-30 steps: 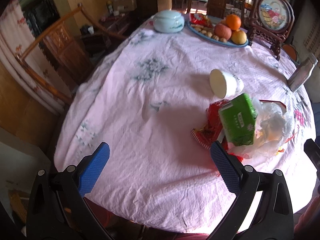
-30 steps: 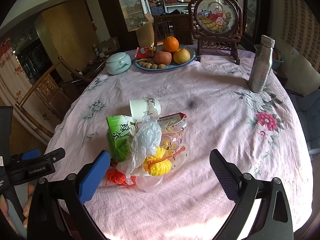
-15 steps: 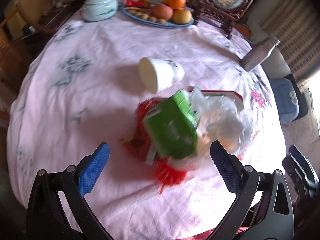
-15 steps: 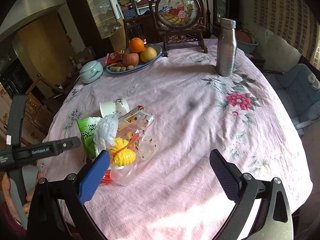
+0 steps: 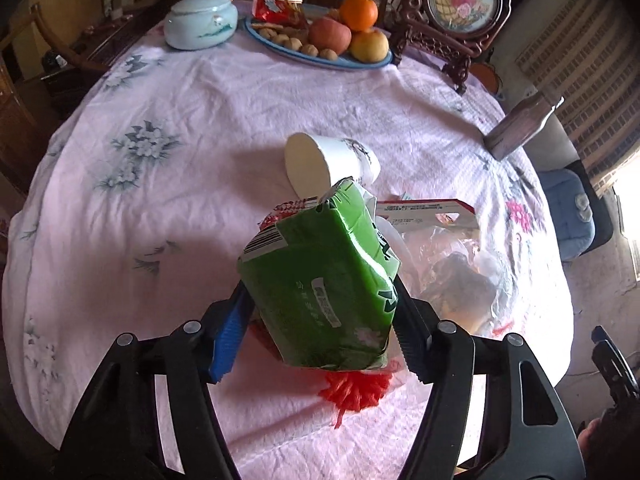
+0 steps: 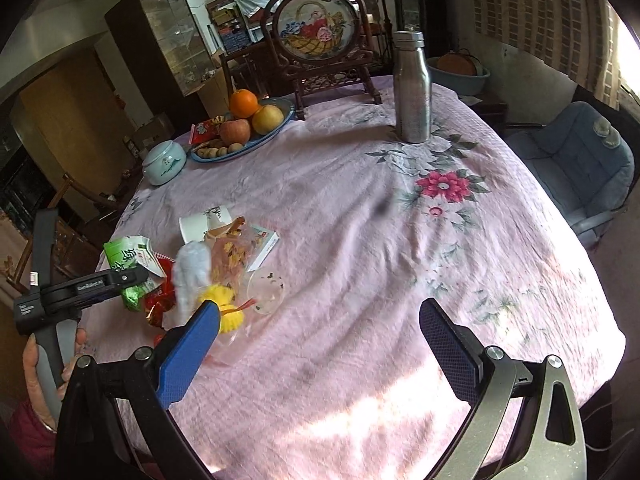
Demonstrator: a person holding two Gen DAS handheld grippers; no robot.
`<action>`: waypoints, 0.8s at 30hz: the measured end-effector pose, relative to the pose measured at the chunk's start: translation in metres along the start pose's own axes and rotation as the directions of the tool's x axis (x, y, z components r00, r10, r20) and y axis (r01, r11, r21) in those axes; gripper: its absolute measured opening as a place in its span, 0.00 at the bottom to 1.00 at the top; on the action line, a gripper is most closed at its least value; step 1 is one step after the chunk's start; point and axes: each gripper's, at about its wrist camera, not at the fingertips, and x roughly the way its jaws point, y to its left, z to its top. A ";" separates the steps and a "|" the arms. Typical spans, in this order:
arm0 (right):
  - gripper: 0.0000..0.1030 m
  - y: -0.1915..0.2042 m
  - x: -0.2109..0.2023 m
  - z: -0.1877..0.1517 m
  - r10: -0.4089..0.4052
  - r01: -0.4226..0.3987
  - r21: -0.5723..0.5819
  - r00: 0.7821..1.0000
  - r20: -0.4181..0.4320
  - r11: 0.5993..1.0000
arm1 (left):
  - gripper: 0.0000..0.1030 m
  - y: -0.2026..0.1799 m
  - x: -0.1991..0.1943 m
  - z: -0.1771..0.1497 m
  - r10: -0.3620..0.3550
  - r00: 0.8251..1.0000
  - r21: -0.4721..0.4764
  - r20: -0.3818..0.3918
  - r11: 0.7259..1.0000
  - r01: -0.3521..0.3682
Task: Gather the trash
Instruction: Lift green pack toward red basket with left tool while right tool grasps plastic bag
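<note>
A pile of trash lies on the pink tablecloth: a green tissue pack, a tipped paper cup, a red mesh wad, a clear plastic bag and a printed carton. My left gripper points steeply down, its jaws closing with both pads against the sides of the green pack. In the right wrist view the pile sits at the left, with the green pack, a yellow mesh wad and the left gripper held by a hand. My right gripper is open over bare cloth, right of the pile.
At the far side stand a fruit plate, a pale lidded jar, a steel bottle and a framed embroidered screen. A blue cushioned chair is at the right, wooden chairs at the left.
My left gripper moved in over the pile and its jaws drew in from wide open onto the green pack. The right gripper swung right, so the pile now sits further left in its view.
</note>
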 end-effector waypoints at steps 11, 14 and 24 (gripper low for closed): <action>0.95 0.065 0.050 0.008 0.193 -0.201 -0.093 0.977 -0.085 0.975 | 0.63 0.047 -0.086 -0.023 0.080 0.990 -0.094 0.117 0.993 -0.069; 0.88 0.072 0.063 0.010 0.190 -0.200 -0.116 0.978 -0.091 0.973 | 0.63 0.062 -0.100 -0.037 0.122 0.986 -0.136 0.116 0.985 -0.106; 0.70 0.092 0.111 0.028 0.184 -0.223 -0.252 0.969 -0.168 0.942 | 0.63 0.099 -0.132 -0.081 0.248 0.960 -0.345 0.126 0.919 -0.192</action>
